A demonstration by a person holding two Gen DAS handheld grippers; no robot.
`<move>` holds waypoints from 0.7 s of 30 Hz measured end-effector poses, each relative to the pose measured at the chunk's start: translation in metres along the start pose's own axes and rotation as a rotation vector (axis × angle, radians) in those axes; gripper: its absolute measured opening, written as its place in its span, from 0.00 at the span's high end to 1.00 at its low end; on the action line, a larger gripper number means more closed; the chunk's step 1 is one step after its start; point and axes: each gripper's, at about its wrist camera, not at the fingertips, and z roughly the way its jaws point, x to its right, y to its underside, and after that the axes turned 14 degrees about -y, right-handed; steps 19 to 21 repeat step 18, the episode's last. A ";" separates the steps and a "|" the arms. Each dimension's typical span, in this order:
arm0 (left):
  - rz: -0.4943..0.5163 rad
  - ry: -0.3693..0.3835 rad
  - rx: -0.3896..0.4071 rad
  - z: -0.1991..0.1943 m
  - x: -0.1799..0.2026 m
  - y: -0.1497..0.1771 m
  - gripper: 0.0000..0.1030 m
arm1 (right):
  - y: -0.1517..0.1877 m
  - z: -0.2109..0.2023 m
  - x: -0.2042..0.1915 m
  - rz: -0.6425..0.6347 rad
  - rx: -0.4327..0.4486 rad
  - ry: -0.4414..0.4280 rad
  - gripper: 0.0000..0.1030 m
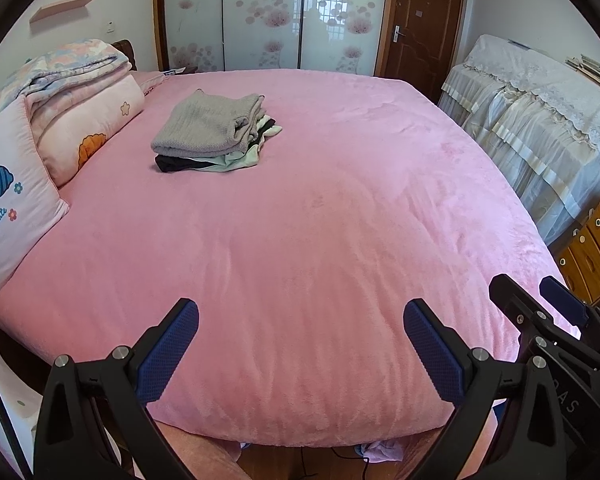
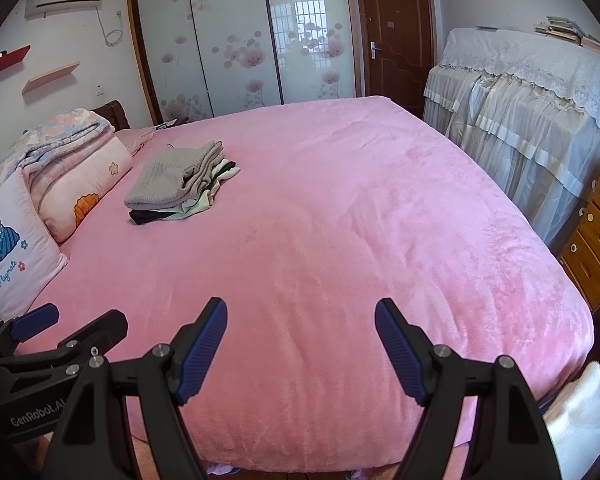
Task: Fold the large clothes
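On pink bed (image 1: 340, 200), folded clothes (image 1: 210, 130) (grippers (image 1: 300, 320) agape).

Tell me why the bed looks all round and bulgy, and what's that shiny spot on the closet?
Both wrist views use fisheye lenses, bending the pink bed into a dome; in both views the shine on the closet doors is a reflected window.

1. Pink blanket (image 1: 320, 220) spreads ahead of the jaws.
2. Pillow (image 1: 8, 208) and folded quilts (image 1: 76, 80) far left.
3. Lace-covered furniture (image 1: 540, 120) right.
4. Wooden door (image 1: 424, 28) beyond.
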 end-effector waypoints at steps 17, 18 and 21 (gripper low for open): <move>0.001 -0.034 -0.028 0.010 0.000 -0.006 0.02 | -0.001 0.012 -0.004 -0.012 -0.026 0.003 0.25; 0.000 -0.035 -0.031 0.010 0.000 -0.006 0.02 | -0.001 0.012 -0.004 -0.012 -0.030 0.003 0.25; 0.000 -0.035 -0.031 0.010 0.000 -0.006 0.02 | -0.001 0.012 -0.004 -0.012 -0.030 0.003 0.25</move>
